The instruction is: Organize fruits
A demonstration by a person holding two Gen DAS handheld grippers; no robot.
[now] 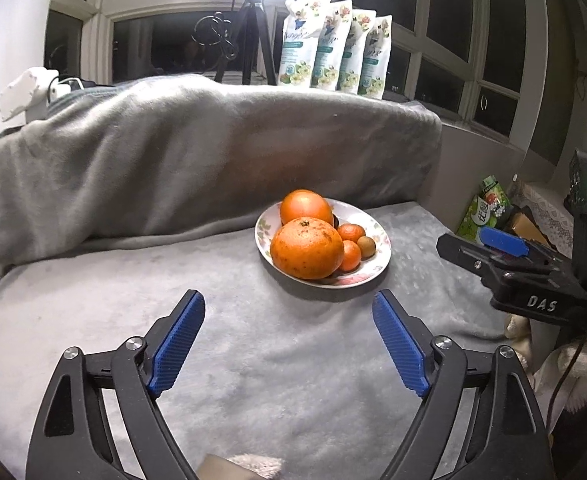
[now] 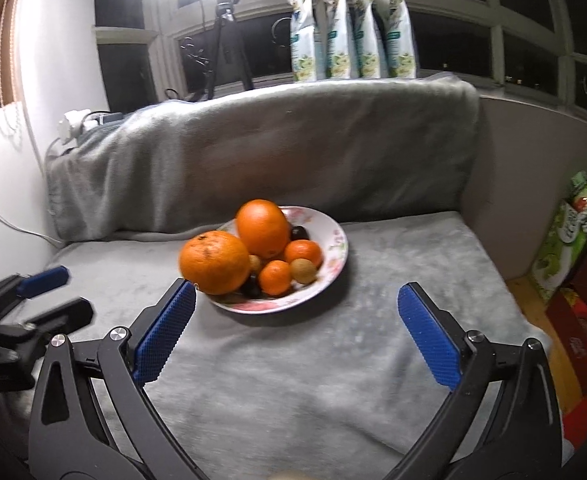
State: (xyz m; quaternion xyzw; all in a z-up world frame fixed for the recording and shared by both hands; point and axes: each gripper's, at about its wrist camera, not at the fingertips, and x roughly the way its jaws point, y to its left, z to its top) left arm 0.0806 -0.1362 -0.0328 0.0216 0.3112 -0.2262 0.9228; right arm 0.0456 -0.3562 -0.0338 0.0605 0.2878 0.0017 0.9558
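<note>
At twelve o'clock of both wide-open, empty tools, left tool (image 1: 288, 344) and right tool (image 2: 296, 330), the plate (image 2: 335, 258) holds a firm, heavy, likely slippery big orange (image 2: 214, 262), best gripped across its middle.

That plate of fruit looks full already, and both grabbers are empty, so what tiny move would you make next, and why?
Probably ease the right hand-held gripper forward toward the plate. Its jaws are wide open and empty, and the big orange at the near rim bulges past the edge, so it seems the likeliest fruit to need resettling. The left hand-held gripper is open too.
</note>
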